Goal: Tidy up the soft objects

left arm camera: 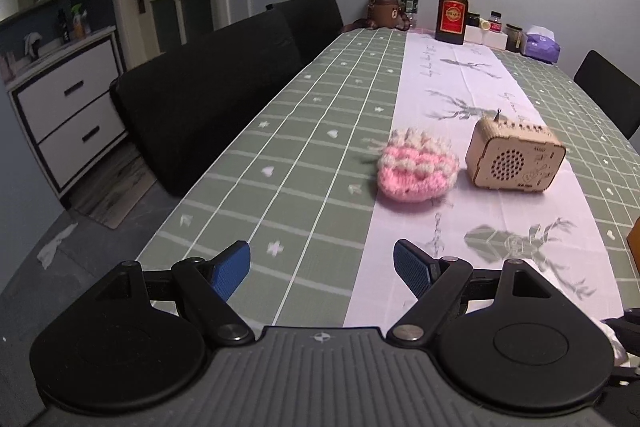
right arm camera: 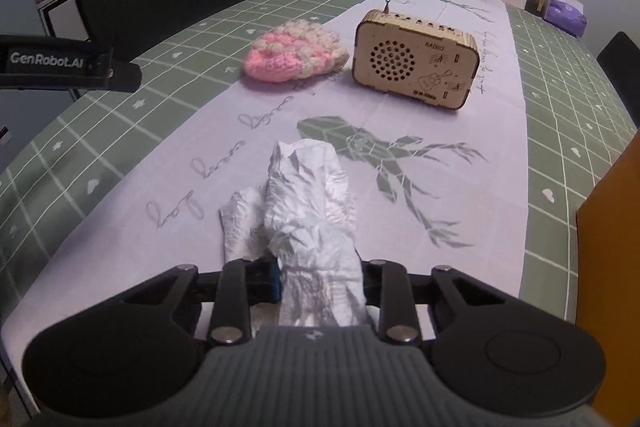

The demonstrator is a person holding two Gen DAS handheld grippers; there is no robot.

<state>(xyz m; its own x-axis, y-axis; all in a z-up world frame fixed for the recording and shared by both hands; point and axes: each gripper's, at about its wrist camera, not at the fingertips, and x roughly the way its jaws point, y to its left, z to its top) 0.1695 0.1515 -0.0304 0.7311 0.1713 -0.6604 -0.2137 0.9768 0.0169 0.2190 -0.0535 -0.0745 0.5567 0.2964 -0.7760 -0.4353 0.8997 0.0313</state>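
right gripper (right arm camera: 320,281) clenched on crumpled white plastic bag (right arm camera: 308,203); bag bunches forward from between its pads onto the table runner (right arm camera: 460,131). left gripper (left arm camera: 322,267) released, jaws wide, nothing between them, hovering over green checked tablecloth (left arm camera: 280,155). pink knitted hat (left arm camera: 416,169) lies ahead and slightly right of the left gripper, just beside wooden radio (left arm camera: 516,157).
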